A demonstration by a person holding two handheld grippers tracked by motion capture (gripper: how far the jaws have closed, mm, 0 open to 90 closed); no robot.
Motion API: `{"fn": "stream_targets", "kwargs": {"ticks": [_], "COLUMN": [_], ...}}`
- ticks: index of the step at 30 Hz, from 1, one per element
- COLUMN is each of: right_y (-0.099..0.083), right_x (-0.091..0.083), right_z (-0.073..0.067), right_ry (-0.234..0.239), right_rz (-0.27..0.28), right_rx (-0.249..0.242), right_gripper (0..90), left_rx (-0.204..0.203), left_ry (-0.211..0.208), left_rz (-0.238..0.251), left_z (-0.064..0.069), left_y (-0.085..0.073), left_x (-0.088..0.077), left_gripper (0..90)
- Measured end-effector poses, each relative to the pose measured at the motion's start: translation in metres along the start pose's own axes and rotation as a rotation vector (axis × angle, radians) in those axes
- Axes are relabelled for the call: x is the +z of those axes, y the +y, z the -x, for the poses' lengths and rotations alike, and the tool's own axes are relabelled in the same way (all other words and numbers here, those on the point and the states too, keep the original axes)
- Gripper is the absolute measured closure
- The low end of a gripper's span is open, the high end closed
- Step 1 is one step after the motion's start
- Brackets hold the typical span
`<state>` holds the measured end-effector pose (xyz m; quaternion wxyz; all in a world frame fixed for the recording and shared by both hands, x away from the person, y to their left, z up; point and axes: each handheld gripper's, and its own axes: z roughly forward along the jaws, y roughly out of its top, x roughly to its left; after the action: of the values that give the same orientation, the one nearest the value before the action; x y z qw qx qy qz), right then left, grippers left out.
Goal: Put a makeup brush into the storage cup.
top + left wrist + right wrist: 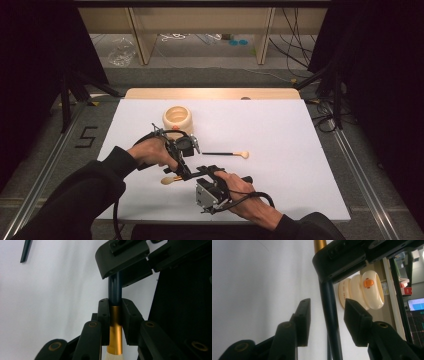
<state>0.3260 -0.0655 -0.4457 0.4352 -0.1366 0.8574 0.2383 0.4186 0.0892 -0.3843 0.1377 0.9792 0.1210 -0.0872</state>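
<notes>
Left tool (176, 165) is clamped on a brush (115, 325): in the left gripper view both pads press the gold ferrule, with the dark handle running up and away from the jaws and pale bristles just showing at the bottom edge. In the high view this brush lies low over the white desk (280, 130) between the two hands, bristle end pointing left, near the front middle of the desk. Right tool (327, 322) sits just beside the left one, jaws facing it; in the right gripper view its jaws stand partway apart on either side of the brush handle, a gap visible on both sides, pads not pressing. Handle passes between these jaws and goes up under the left tool's black body, gold ferrule visible above it. Second brush (226, 154) lies flat on the desk right of the left tool, well apart from both tools, bristles to the right. Cream ringed pot (177, 119) with an orange spot stands behind the left hand (150, 152), towards the far edge. Right hand (245, 195) grips its tool from the lower right; cable loops beside it
</notes>
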Motion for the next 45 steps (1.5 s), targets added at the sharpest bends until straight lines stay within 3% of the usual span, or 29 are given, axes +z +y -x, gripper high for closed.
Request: {"fn": "stream_targets", "kwargs": {"ticks": [2, 3, 5, 8, 16, 21, 25, 31, 34, 36, 37, 38, 40, 43, 45], "right_y": [0.001, 0.001, 0.000, 0.002, 0.003, 0.003, 0.002, 0.002, 0.002, 0.001, -0.001, -0.003, -0.008, -0.013, -0.019], "right_x": [0.000, 0.001, 0.002, 0.002, 0.002, 0.001, 0.001, -0.001, -0.003, -0.004, -0.003, -0.003, -0.002, -0.004, -0.005], "right_z": [-0.003, 0.000, -0.003, -0.003, -0.004, -0.003, -0.003, -0.003, -0.003, -0.003, -0.003, -0.004, 0.000, 0.005, 0.008], "right_ry": [0.009, -0.001, 0.002, 0.007, 0.006, 0.017, 0.029, 0.020, 0.028, 0.038, 0.070, 0.082, 0.077, 0.081, 0.111], "right_rz": [-0.020, -0.011, -0.017, -0.017, -0.029, -0.036, -0.034, -0.029, -0.031, -0.043, -0.038, -0.059, -0.044, -0.038, -0.038], "right_rx": [0.023, -0.031, -0.017, -0.048, -0.046, -0.085, -0.049, -0.034, -0.019, -0.010, -0.008, 0.033, 0.033, 0.096, 0.159], "right_gripper": [61.5, 62.1, 64.1, 66.2, 69.9, 74.7, 78.0, 78.3, 78.5, 78.5, 78.5, 78.6, 78.6, 78.6, 78.6], "left_rx": [0.001, -0.001, -0.002, 0.004, 0.004, 0.010, 0.021, 0.018, 0.016, 0.015, 0.002, 0.030, -0.005, 0.014, 0.022], "left_ry": [-0.003, -0.001, -0.002, -0.002, 0.004, -0.003, 0.000, -0.012, -0.051, -0.058, -0.060, -0.049, -0.036, 0.013, 0.021], "left_rz": [-0.002, -0.003, -0.008, -0.013, -0.023, -0.035, -0.038, -0.029, 0.004, 0.053, 0.083, 0.079, 0.140, 0.205, 0.247], "left_z": [0.000, 0.000, 0.000, 0.001, 0.003, 0.005, 0.005, 0.004, 0.002, 0.002, 0.004, 0.003, 0.006, 0.004, 0.004], "left_y": [0.001, 0.001, 0.002, 0.003, 0.006, 0.010, 0.012, 0.011, 0.008, 0.005, 0.004, 0.003, -0.001, -0.008, -0.013], "left_x": [0.001, 0.001, 0.002, 0.003, 0.003, 0.001, 0.001, -0.001, -0.002, -0.005, -0.007, -0.011, -0.014, -0.025, -0.035], "left_gripper": [77.9, 77.9, 77.9, 77.9, 77.9, 77.9, 77.9, 77.7, 76.0, 70.1, 65.9, 62.0, 53.7, 46.2, 44.1]}}
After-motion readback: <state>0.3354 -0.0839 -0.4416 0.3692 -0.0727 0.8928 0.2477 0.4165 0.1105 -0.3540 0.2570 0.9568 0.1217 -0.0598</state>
